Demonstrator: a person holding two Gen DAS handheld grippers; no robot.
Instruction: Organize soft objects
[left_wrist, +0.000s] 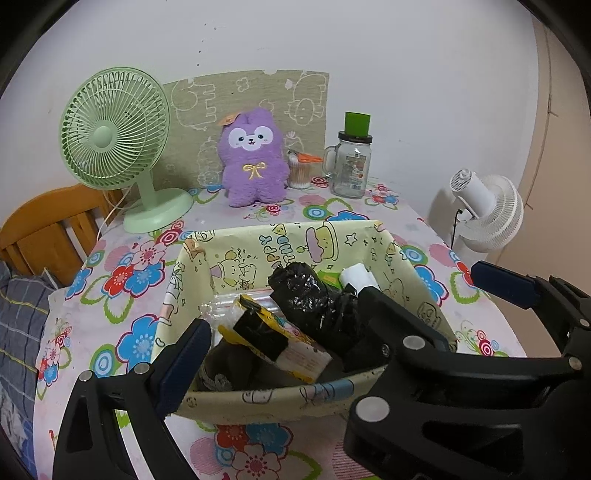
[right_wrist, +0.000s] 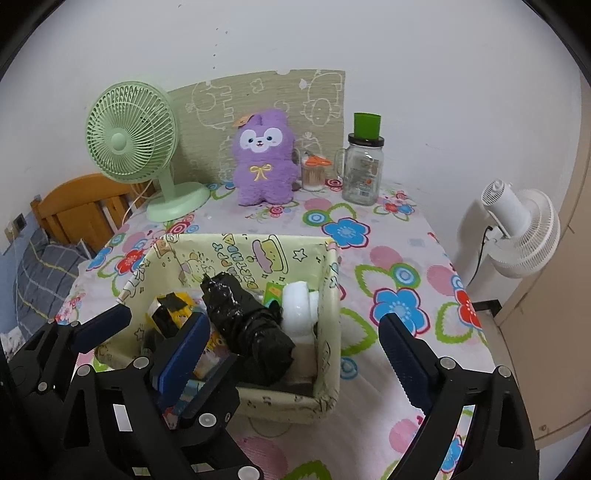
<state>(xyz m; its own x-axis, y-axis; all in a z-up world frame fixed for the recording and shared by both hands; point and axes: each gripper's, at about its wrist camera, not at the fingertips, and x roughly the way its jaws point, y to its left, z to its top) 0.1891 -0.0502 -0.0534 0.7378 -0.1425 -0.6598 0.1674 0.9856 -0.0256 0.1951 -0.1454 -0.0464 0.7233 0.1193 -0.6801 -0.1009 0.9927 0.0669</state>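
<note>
The purple plush toy (left_wrist: 255, 158) sits upright at the back of the counter (left_wrist: 110, 295), against the wall board, between the green fan (left_wrist: 110, 129) and the glass jar (left_wrist: 351, 166). It is well apart from both grippers and looks like the 1 soft thing not yet stowed.

Nearer, the patterned basket (left_wrist: 258, 400) already holds a black bag bundle (left_wrist: 306, 291), a white foam roll (right_wrist: 297, 299) and a yellow packet (left_wrist: 266, 332).

The right gripper (right_wrist: 293, 325) hangs released over the basket's near edge, its 2 blue pads spread wide and nothing between them. The left gripper (left_wrist: 295, 332) sits just beside it, overlapping it. Only 1 of its fingers (left_wrist: 184, 354) shows clearly, in the spread position, so it reads as released too.

Judging by this, dropping things into the basket is largely done. The next move would call for a long reach over the basket to the plush, closing on its body without knocking the jar or fan.
</note>
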